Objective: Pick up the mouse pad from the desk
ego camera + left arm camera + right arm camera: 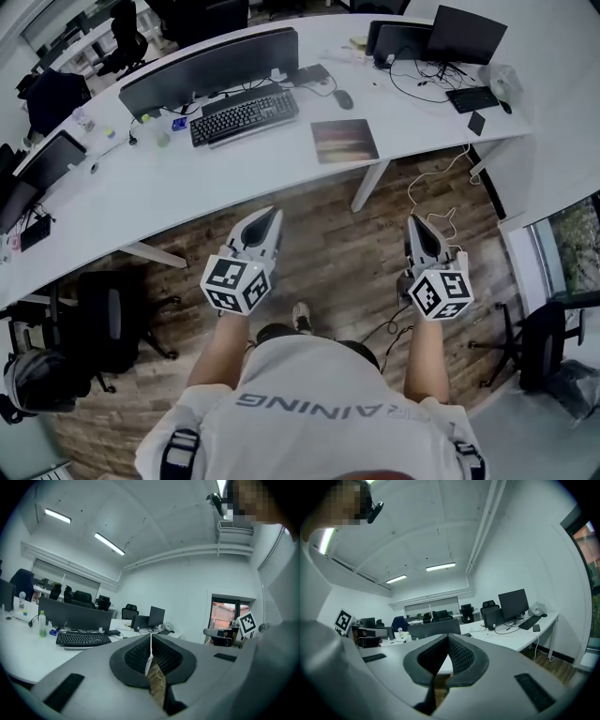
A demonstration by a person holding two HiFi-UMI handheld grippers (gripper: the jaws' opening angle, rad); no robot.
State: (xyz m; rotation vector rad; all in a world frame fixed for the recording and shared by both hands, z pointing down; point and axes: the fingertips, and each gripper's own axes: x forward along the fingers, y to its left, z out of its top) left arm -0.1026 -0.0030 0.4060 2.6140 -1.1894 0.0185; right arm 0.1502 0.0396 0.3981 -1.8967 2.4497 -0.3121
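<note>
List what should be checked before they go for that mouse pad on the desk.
1. Is the mouse pad in view, flat on the desk: ok.
2. Nothing lying on the mouse pad: ok.
3. Is the left tool empty: ok.
4. Is the right tool empty: ok.
5. Jaws apart for a grab: not ok, both shut.
6. Tools within reach of the desk: not ok, both over the floor, short of it.
</note>
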